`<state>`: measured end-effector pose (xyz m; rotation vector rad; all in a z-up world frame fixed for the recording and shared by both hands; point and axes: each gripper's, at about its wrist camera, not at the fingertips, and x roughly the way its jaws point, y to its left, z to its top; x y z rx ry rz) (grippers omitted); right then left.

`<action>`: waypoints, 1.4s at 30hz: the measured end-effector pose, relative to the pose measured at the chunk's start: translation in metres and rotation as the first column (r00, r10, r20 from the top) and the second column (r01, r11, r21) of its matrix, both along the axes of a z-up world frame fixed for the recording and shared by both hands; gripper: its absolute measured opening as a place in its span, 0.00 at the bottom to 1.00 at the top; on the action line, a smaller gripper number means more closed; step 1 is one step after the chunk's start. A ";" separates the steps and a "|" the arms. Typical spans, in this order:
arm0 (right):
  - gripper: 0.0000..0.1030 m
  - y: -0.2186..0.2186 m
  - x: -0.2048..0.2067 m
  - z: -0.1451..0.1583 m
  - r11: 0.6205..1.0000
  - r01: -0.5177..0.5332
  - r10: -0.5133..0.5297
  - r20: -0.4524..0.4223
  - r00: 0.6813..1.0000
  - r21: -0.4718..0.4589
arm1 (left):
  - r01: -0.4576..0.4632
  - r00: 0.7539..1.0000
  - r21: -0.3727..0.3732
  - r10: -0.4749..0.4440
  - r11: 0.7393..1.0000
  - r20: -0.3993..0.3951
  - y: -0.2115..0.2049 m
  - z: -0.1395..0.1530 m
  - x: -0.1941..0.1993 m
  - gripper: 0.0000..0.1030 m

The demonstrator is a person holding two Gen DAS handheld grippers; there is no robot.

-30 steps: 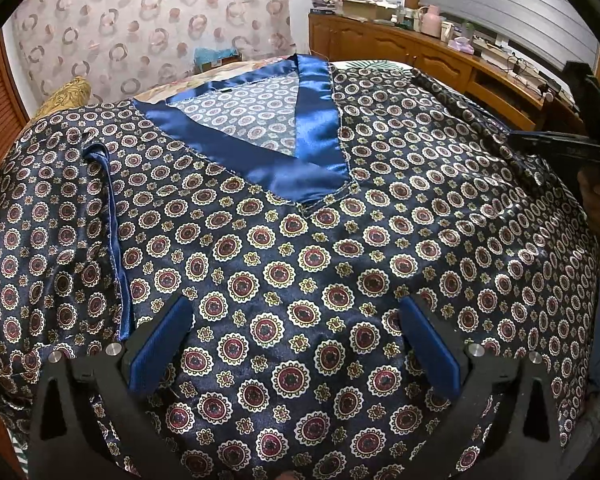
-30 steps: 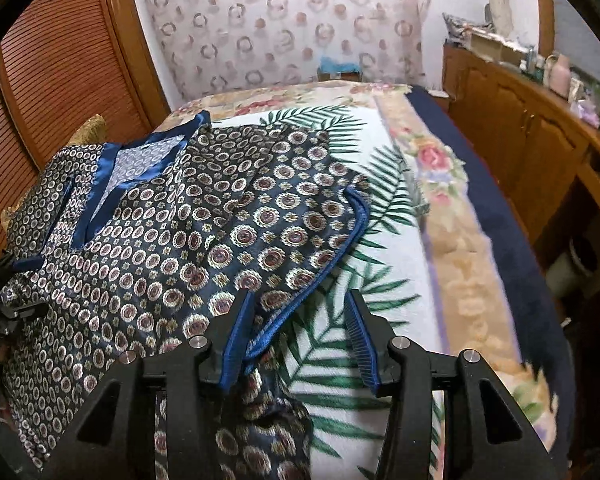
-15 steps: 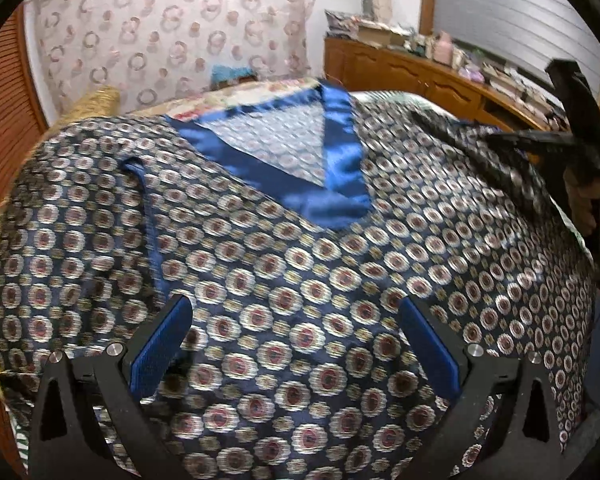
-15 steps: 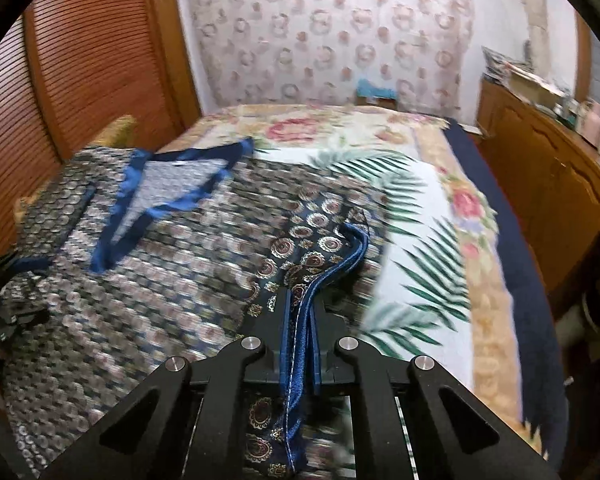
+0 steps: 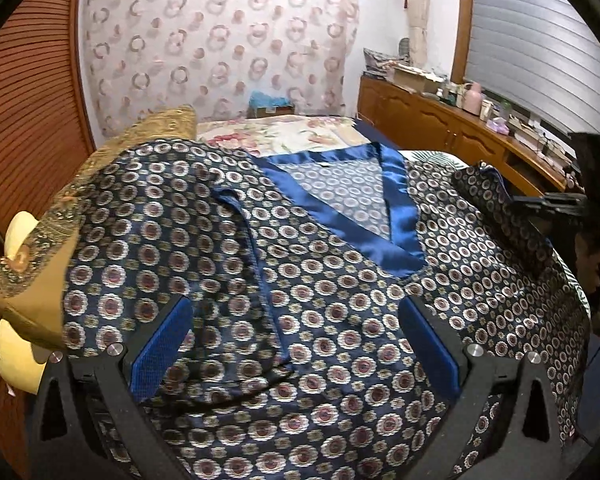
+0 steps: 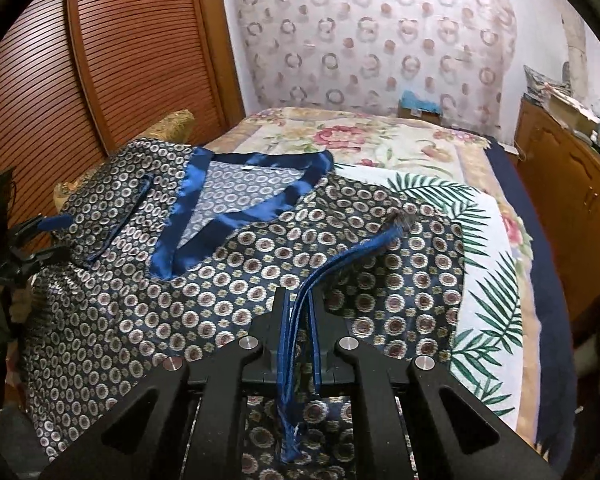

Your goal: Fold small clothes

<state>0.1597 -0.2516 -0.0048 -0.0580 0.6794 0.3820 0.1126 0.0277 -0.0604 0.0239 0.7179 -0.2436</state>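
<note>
A dark blue satin top (image 5: 320, 320) printed with round medallions lies spread on the bed, its shiny blue V-neck band (image 5: 384, 236) pointing at me. My left gripper (image 5: 294, 306) hovers over the left half, jaws wide apart, blue pads clear of the cloth, beside the folded-in left sleeve edge (image 5: 260, 268). In the right wrist view the top (image 6: 228, 280) fills the left half. My right gripper (image 6: 298, 300) is shut on the right sleeve's blue trimmed edge (image 6: 352, 250), which rises off the bed as a doubled strip. The right gripper (image 5: 548, 204) also shows at the left wrist view's right edge.
The bed cover (image 6: 484, 280) has palm leaves and pink flowers, bare to the right of the top. A gold pillow (image 5: 156, 132) lies at the far left. A wooden cabinet (image 6: 572, 208) runs along the right side. A slatted wooden door (image 6: 100, 60) stands at the left.
My right gripper closed on the sleeve's blue edge and lifted it up and leftward. Both cameras rose, showing more of the room. The left jaws stayed wide.
</note>
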 end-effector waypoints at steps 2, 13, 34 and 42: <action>0.08 0.004 0.001 -0.003 1.000 -0.011 0.011 -0.009 1.000 -0.011 | -0.011 1.000 0.002 0.011 1.000 0.006 0.004 0.002 0.002 1.00; 0.46 -0.008 0.010 -0.007 0.992 0.079 -0.080 -0.003 0.997 -0.098 | -0.061 0.997 0.048 0.059 0.997 0.054 0.028 0.016 0.004 0.88; 0.62 -0.023 0.027 -0.047 0.980 0.132 -0.142 -0.059 0.988 -0.147 | -0.205 0.979 0.088 0.205 0.975 0.005 0.106 0.015 0.055 0.55; 0.69 -0.024 0.027 -0.047 0.980 0.128 -0.139 -0.059 0.989 -0.154 | -0.224 0.972 0.027 0.226 0.974 -0.063 0.125 0.005 0.081 0.55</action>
